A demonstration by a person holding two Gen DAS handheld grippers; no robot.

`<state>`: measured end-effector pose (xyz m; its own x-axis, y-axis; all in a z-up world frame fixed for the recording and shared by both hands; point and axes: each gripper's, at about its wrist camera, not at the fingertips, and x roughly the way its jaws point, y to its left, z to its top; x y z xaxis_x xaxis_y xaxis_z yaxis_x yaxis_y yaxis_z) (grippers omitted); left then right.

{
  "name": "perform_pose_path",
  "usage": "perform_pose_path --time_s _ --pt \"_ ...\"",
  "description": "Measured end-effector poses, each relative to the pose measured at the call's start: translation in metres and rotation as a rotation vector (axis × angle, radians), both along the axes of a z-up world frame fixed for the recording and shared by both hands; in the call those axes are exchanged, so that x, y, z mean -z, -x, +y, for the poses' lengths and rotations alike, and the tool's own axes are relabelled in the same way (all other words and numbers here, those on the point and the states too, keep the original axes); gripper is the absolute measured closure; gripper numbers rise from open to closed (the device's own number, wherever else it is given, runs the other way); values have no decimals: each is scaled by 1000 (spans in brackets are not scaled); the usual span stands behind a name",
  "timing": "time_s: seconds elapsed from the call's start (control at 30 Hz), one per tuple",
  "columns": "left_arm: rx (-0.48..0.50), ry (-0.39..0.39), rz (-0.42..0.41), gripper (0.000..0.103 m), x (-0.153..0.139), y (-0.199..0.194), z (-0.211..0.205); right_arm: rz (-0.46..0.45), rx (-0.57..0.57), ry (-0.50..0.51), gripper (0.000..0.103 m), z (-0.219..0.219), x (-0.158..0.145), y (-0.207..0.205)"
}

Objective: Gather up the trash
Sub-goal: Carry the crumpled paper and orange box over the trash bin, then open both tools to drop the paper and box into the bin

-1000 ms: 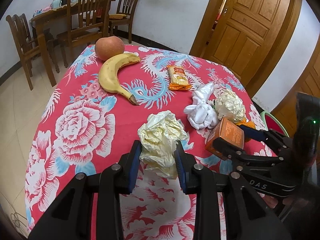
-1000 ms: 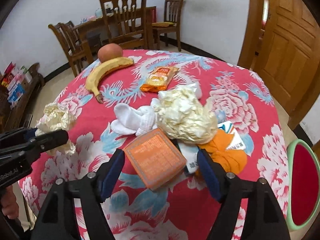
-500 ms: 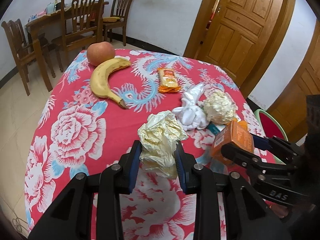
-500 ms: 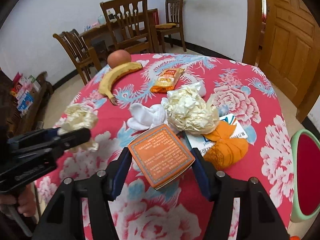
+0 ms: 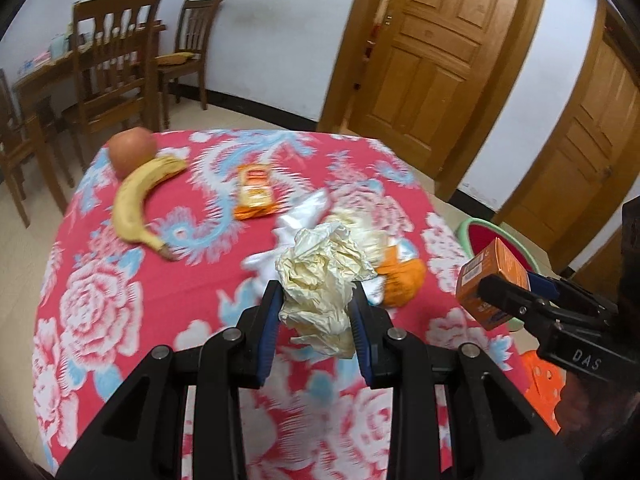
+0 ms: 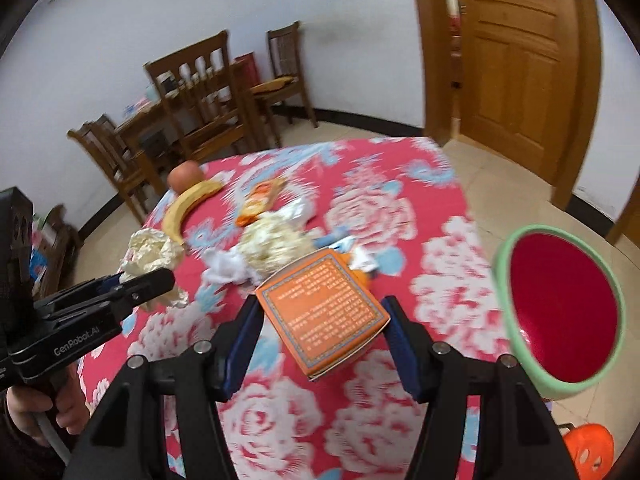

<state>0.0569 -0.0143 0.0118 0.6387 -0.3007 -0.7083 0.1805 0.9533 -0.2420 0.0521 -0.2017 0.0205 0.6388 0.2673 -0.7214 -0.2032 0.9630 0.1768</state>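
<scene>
Here, from the left wrist, the left gripper (image 5: 316,312) pinches a crumpled cream paper wad (image 5: 320,276) between narrowly set jaws, above the floral tablecloth (image 5: 100,312). From the right wrist, the right gripper (image 6: 320,336), its jaws having just closed, clamps an orange box (image 6: 320,312) beside the green-rimmed red bin (image 6: 560,304).

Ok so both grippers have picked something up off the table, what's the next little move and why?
Probably carry the right gripper sideways over the green-rimmed red bin and let go there. It is clamped on the orange box, lifted off the floral tablecloth, and the bin stands open just past the table edge on that side. The left gripper, pinching the crumpled cream paper, could follow.
</scene>
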Motion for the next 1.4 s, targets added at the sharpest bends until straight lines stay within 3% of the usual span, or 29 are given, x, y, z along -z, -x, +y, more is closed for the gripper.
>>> perform_pose_path --time_s 0.57,1.07,1.33,1.4 --pt "221 4 -17 70 -17 -37 -130 -10 282 -32 40 -127 -5 -3" --pt "391 -32 52 70 14 -62 -240 67 497 -47 40 -227 39 -2" --pt "442 -53 85 70 33 -74 -276 121 556 -69 39 -263 65 -9" --pt "446 -59 93 70 36 -76 -282 129 566 -82 34 -268 69 -9"
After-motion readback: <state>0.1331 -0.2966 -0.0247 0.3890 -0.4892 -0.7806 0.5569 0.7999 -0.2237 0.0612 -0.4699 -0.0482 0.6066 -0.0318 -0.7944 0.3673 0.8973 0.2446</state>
